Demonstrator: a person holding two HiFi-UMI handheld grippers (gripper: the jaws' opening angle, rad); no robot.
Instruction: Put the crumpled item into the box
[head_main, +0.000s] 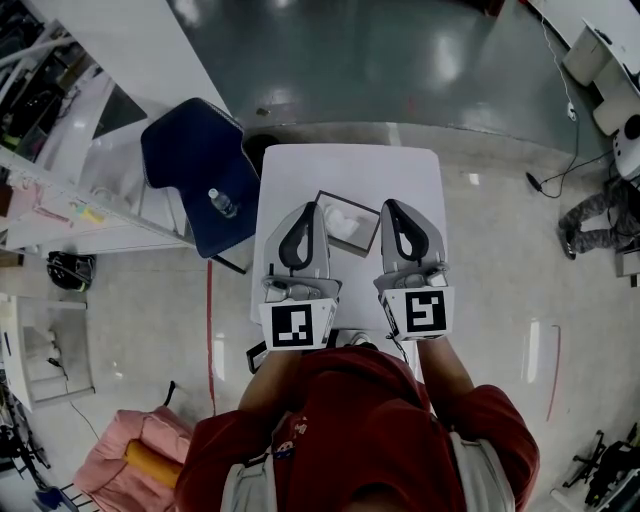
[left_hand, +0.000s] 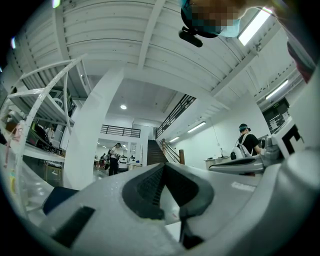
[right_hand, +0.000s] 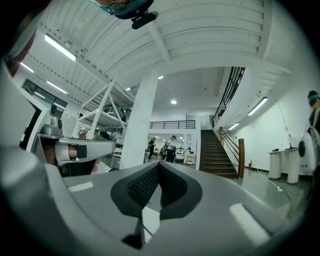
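Jaws of left gripper (head_main: 307, 208) and right gripper (head_main: 391, 206) are seen closed and empty, with the box (head_main: 350, 199) flanked at twelve o'clock.

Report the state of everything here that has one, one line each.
Left gripper: shut, empty.
Right gripper: shut, empty.
Box: open, on the table, between the grippers.
Crumpled item: white, lying in the box.
Bottle: on the chair; upright or not, cannot tell.
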